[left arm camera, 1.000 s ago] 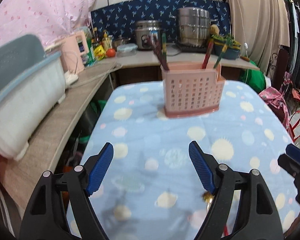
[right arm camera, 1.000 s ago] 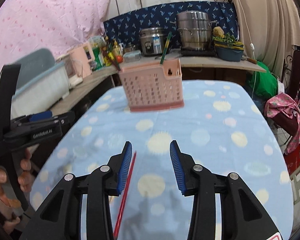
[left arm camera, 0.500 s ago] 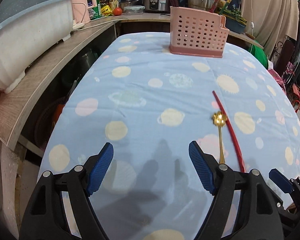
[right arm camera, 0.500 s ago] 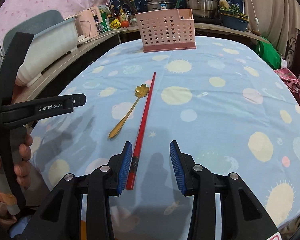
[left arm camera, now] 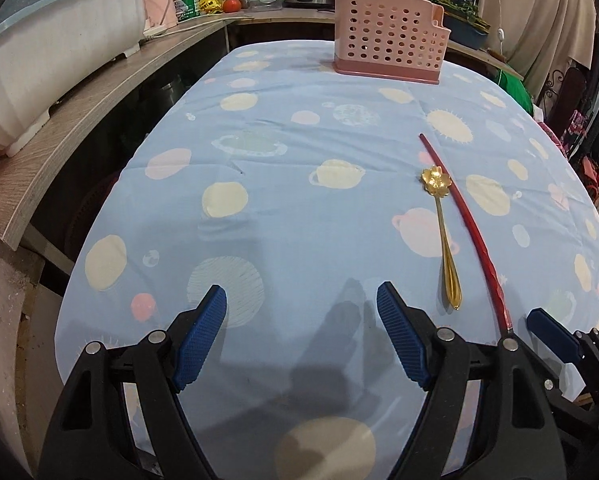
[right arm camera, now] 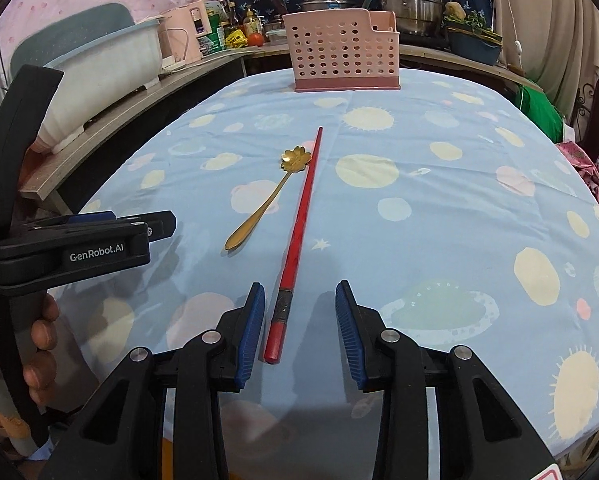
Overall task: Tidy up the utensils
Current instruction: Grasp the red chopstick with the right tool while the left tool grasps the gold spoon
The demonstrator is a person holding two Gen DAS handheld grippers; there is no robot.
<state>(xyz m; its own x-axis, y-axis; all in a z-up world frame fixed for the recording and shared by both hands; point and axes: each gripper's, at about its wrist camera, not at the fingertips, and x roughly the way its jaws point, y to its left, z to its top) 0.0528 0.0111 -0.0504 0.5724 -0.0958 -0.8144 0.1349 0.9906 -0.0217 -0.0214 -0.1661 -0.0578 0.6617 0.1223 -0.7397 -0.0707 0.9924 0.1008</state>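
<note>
right fingers closing, red chopstick end between, untouched | left fingers wide, empty

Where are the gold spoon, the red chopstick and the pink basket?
gold spoon (right arm camera: 295, 159), right wrist view, on its flower-shaped bowl.
red chopstick (right arm camera: 299, 220), right wrist view, mid-shaft.
pink basket (right arm camera: 341, 56), right wrist view, on its perforated front wall.

Both grippers are dropping toward the table's near edge, the right gripper closing around the red chopstick.
</note>
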